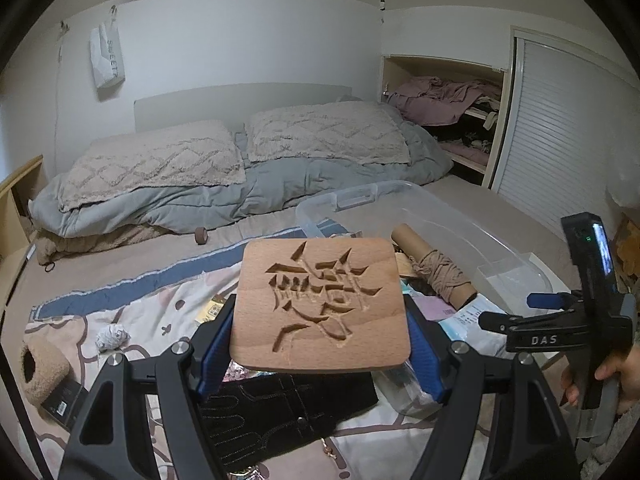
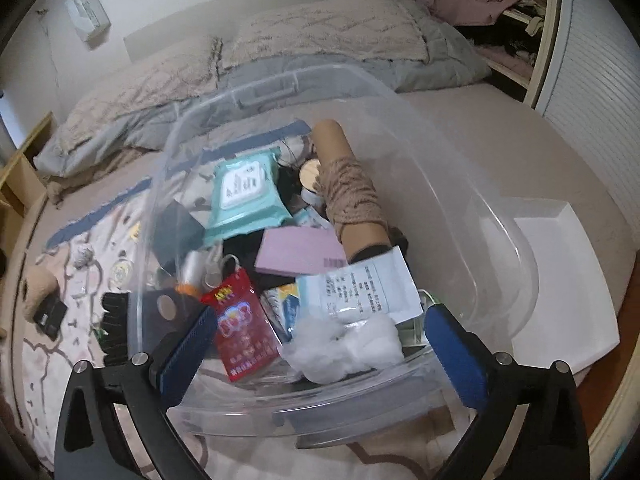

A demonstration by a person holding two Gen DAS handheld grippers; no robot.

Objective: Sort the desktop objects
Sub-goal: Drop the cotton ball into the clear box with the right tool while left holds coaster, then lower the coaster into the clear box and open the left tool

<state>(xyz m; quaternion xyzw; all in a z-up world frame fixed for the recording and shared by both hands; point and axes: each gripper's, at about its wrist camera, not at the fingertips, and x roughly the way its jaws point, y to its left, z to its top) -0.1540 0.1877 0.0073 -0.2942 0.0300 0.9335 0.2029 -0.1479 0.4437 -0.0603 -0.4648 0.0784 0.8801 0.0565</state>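
On the wall a bag [image 1: 107,58] reads "SWEET"; the right gripper [image 1: 516,322] reads "DAS".

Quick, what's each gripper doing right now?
Left gripper: shut on the carved wooden board.
Right gripper: open, holding nothing, over the clear bin.

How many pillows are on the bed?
2. One pillow lies on the left of the grey blanket, the other pillow on the right, near the shelf. More could be hidden under the blanket.

Home bedroom: pillows [image 1: 160,160], duvet [image 1: 192,200], open closet [image 1: 444,108].
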